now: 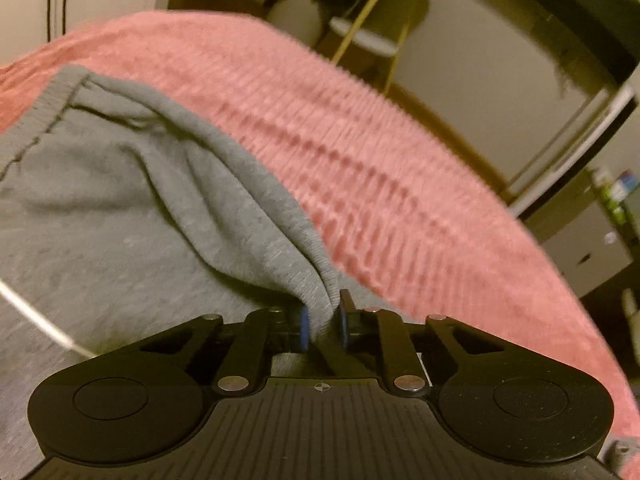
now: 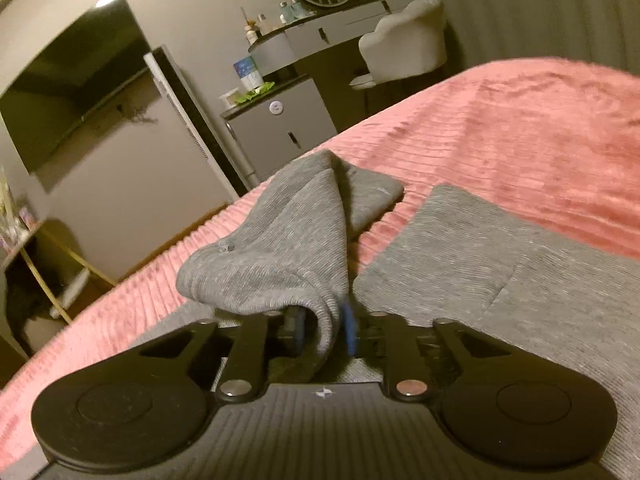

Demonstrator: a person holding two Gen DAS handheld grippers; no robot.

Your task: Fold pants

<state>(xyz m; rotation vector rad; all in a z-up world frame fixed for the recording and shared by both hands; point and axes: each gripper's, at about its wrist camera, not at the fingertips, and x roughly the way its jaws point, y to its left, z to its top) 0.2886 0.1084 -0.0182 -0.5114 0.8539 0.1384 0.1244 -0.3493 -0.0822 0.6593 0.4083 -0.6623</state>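
Grey sweatpants (image 1: 120,208) lie on a pink ribbed bedspread (image 1: 360,152). In the left wrist view my left gripper (image 1: 323,326) is shut on a bunched fold of the grey fabric, and the waistband with dark stitching (image 1: 52,104) lies at the upper left. A white drawstring (image 1: 36,316) crosses the fabric at left. In the right wrist view my right gripper (image 2: 324,330) is shut on a lifted, folded-over pant leg (image 2: 280,248). The other grey leg (image 2: 500,264) lies flat to its right on the bedspread (image 2: 520,128).
The bed edge runs close on the left in the right wrist view. Beyond it stand a grey cabinet (image 2: 280,128), a white panel (image 2: 188,120), a wall television (image 2: 76,84), a vanity desk with a white chair (image 2: 404,40), and a gold-legged stand (image 1: 368,36).
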